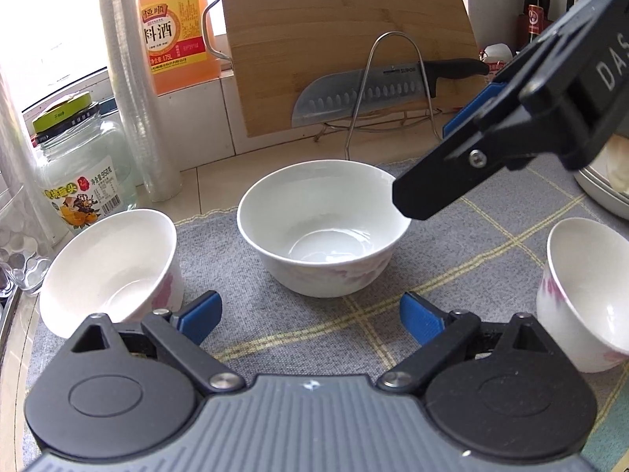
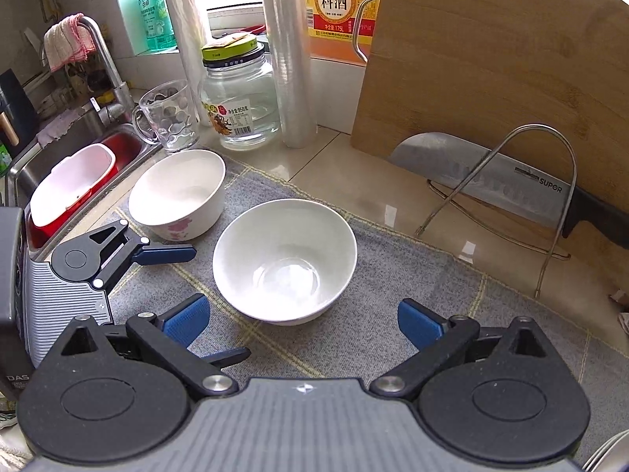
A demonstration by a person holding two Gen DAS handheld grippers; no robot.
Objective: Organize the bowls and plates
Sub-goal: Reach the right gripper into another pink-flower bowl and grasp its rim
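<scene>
- My left gripper [image 1: 310, 316] has its jaws wide apart and holds nothing. I keep it low over the near edge of the grey mat [image 1: 298, 330] so it lines up with a bowl.
- My right gripper [image 2: 300, 324] also has its jaws wide apart and is empty. It points down at the middle bowl [image 2: 285, 261], I think so I can grab its rim.
- The middle bowl sits upright in the middle of the mat. It is white, shiny and empty, with faint pink flowers on its side.
- A second bowl [image 2: 177, 192] sits at the mat's left edge, near the sink [image 2: 118, 145]. It has pink flowers too.
- A third bowl [image 1: 585, 295] sits toward the mat's right side.
- The bowls are well apart, so I think none are stacked yet.
</scene>
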